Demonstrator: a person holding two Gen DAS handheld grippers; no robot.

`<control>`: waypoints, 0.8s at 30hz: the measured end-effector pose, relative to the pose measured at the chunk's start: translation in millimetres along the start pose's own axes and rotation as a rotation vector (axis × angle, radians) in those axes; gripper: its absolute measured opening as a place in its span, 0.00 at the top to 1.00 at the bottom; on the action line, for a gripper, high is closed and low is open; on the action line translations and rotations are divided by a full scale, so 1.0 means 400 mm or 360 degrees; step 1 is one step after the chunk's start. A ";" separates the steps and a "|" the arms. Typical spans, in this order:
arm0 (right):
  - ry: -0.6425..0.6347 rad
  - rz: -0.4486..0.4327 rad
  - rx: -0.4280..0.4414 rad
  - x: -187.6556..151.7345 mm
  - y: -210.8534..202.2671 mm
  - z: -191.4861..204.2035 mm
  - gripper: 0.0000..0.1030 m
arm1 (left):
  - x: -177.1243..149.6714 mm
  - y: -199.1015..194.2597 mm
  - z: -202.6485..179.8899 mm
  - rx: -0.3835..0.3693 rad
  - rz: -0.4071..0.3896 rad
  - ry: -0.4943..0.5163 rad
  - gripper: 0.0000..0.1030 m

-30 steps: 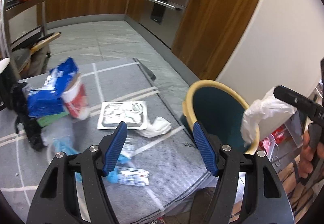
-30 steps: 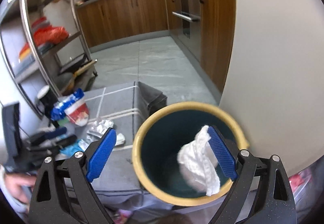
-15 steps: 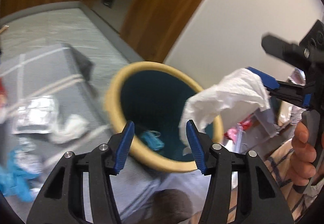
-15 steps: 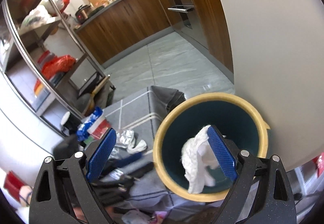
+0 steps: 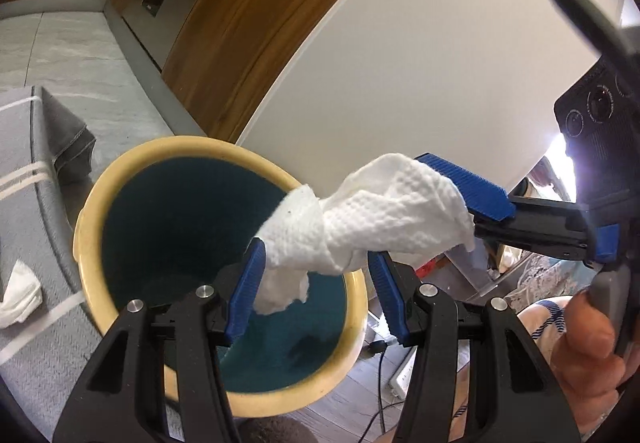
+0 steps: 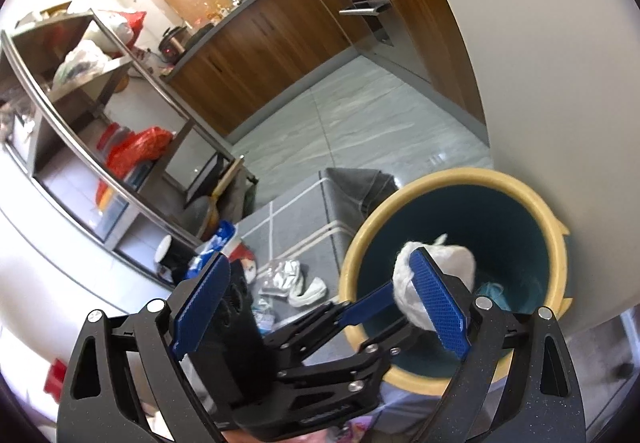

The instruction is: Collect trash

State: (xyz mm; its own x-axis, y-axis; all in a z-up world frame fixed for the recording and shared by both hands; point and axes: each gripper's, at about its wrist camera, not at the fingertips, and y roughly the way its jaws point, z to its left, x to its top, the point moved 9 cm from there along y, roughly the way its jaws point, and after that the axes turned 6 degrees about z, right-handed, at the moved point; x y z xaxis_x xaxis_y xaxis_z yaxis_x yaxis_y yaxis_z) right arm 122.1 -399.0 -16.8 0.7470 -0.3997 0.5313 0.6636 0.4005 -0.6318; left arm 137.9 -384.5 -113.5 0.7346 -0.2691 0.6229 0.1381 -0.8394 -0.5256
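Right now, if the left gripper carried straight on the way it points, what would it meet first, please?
Most likely the crumpled paper towel stuck to the right gripper's pad: its tail hangs between the left gripper's closing fingers. Past it lies the open trash bin, though depth is hard to judge.
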 end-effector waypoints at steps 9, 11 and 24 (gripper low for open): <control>0.0020 -0.0018 -0.0004 0.001 -0.011 -0.009 0.12 | 0.004 -0.010 0.055 0.0204 0.0000 -0.0030 0.96; 0.0020 -0.0042 -0.0032 0.005 -0.020 -0.012 0.12 | 0.003 -0.014 0.081 0.0265 0.0000 -0.0075 0.96; 0.0033 -0.0094 -0.0099 0.011 -0.036 -0.030 0.12 | -0.019 -0.060 0.172 0.0416 0.0040 -0.0277 0.27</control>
State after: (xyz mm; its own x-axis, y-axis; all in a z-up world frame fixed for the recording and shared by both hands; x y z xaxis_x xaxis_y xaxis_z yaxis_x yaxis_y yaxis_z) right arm 115.4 -416.3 -12.2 0.7054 -0.4382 0.5571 0.7021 0.3239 -0.6341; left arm 174.8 -329.7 -145.4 0.8396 -0.1845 0.5109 0.2677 -0.6778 -0.6848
